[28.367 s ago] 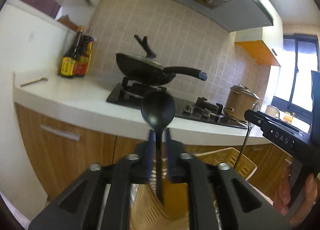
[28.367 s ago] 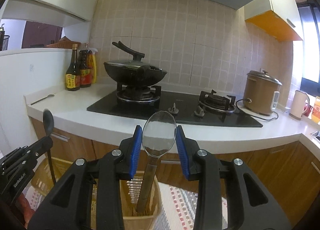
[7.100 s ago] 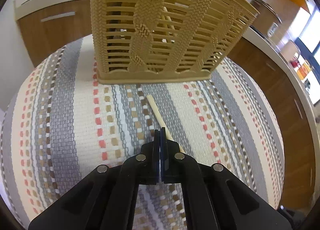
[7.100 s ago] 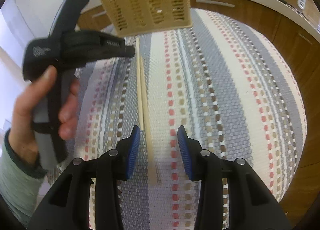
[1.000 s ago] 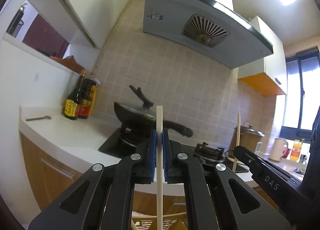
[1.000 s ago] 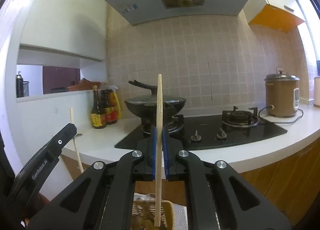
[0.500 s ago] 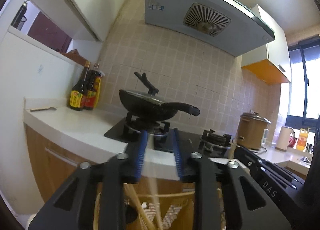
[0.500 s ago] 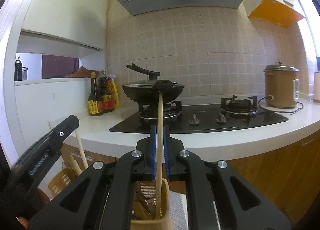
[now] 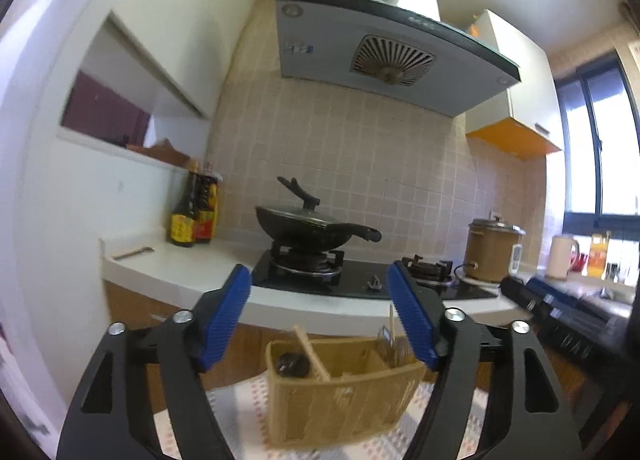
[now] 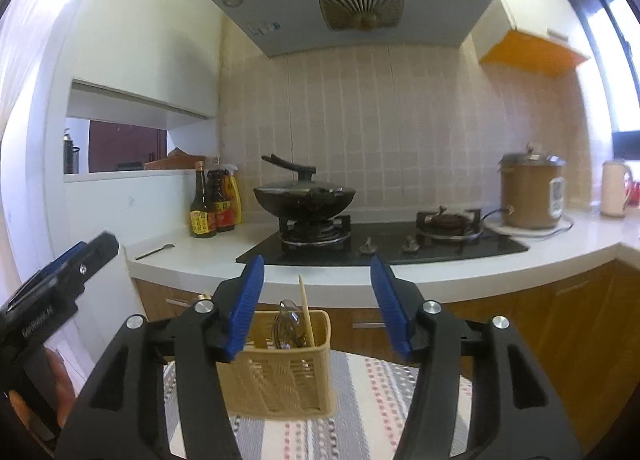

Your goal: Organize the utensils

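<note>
Left tool level, blue pads spread wide, right tool likewise parted, both facing woven basket holding chopsticks

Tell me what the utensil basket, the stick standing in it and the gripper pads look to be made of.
Basket: probably moulded plastic in matte tan, judging by its even slatted, woven-look walls.
Chopstick: likely bare wood or bamboo, being pale, thin and straight.
Pads on the open right gripper: apparently blue rubber or soft plastic, with fine ribs across the face.
</note>
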Action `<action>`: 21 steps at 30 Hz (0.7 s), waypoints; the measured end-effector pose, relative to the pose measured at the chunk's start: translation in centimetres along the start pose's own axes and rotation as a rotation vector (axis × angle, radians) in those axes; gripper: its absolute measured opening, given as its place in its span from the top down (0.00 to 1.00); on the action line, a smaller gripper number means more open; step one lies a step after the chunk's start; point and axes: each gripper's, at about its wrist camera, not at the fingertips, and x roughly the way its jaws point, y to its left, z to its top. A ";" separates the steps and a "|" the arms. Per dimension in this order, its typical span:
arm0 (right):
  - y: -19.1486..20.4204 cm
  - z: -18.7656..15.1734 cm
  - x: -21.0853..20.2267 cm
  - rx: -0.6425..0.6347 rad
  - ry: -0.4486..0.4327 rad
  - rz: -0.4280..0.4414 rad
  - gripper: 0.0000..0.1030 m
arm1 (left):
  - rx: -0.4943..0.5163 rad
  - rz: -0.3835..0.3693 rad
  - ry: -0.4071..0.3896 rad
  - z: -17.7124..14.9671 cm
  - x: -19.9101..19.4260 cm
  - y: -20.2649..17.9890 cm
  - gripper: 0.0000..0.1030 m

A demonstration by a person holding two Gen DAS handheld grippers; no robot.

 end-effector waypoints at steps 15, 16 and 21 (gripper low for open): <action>-0.1 -5.4 -6.9 0.007 0.003 -0.143 0.21 | 0.124 0.096 0.089 -4.8 -4.4 -3.0 0.09; -0.1 -5.6 -6.5 0.000 0.005 -0.151 0.21 | 0.120 0.103 0.088 -4.9 -4.1 -2.7 0.09; -0.7 -6.4 -4.7 0.020 0.010 -0.167 0.21 | 0.136 0.120 0.097 -6.0 -2.3 -2.6 0.09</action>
